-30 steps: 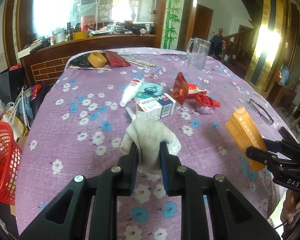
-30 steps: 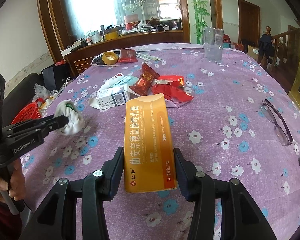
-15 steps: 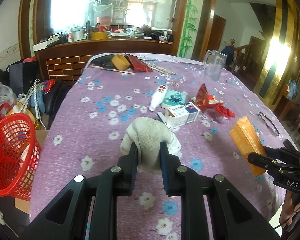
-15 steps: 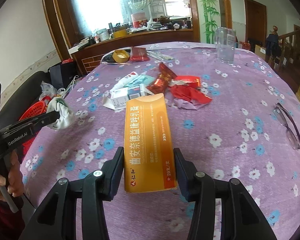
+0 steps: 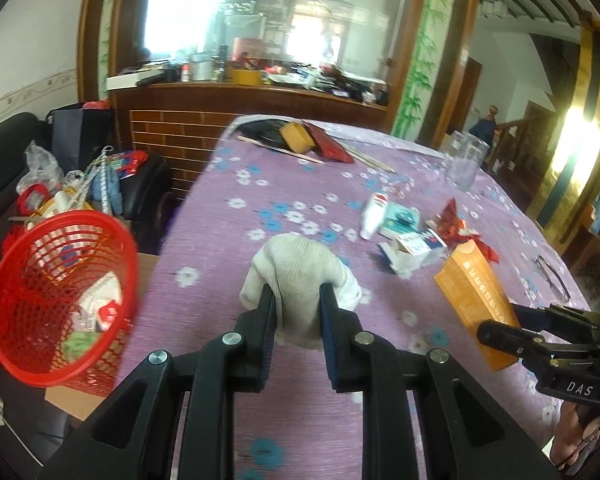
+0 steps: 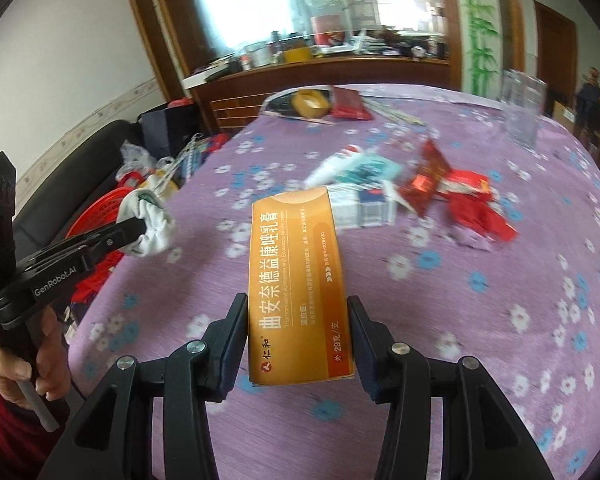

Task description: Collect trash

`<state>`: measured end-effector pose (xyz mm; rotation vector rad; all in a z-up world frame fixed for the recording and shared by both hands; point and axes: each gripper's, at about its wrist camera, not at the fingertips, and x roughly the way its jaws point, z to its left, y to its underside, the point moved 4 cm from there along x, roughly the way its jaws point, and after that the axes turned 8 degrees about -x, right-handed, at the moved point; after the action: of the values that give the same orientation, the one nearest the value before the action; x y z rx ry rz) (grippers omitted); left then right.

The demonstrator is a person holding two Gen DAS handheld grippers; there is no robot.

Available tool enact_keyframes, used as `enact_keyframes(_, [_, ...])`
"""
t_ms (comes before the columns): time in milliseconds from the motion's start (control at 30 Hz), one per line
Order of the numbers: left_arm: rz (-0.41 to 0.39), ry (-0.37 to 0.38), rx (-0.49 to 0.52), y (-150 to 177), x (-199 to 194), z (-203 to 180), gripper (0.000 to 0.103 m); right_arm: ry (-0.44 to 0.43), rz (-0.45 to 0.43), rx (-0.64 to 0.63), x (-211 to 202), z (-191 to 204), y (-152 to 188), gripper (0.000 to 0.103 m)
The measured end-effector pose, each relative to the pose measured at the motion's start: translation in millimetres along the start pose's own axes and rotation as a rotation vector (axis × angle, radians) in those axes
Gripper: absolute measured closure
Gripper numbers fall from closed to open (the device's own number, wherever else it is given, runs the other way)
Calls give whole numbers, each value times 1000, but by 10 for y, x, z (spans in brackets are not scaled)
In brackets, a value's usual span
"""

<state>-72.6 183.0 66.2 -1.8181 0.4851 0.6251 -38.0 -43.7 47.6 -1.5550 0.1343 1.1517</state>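
Left wrist view: left tool (image 5: 296,312) clenched on a bunched white knitted cloth (image 5: 300,276) above the purple flowered tabletop (image 5: 228,248), near its left edge; red mesh plastic basket (image 5: 60,280) stands beyond that edge. Right wrist view: right tool (image 6: 298,330) grasping a long orange cardboard box (image 6: 298,280) above the tabletop.

Two tools: left one (image 5: 296,300) and right one (image 6: 298,320). One white glove (image 5: 300,276), one orange box (image 6: 300,280), one red basket (image 5: 60,292). On the one tabletop (image 5: 220,240): one white tube (image 5: 374,214), one teal pack (image 5: 400,220), one small white box (image 5: 416,248), one glass jug (image 5: 466,164), one tape roll (image 6: 310,103), one pair of glasses (image 5: 552,276); the red wrappers (image 6: 468,196) are too bunched and blurred to count
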Motion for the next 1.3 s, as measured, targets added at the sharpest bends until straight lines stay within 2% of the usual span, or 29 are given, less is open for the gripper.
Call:
enact_keyframes(300, [-64,-88,-105,-203,-234,739,83,-94,9,-87,287,605,-437,51])
enact_keyframes(600, [-74,-193,-223,-252,-313,1625,83,-218,39,-154,689,1382,-901,51])
enact_keyframes(933, [-65,-259,-277,-298,-350,2165,81,-355,84,-166,1229,2194,-1301,50])
enact_keyframes(1033, [-71,-276,-286,-304,-374,2247,72,-374,93,-163,1376,2368,-1355,50])
enact_keyframes(1133, [-80,-283,-296,-317,-393,2272,53,-388,88,-151,1480,2422,-1401,49])
enact_keyframes(1300, [-85,-265,-286,-323,-391,2171,51,-381,67,-108,1392,2188,-1373,49])
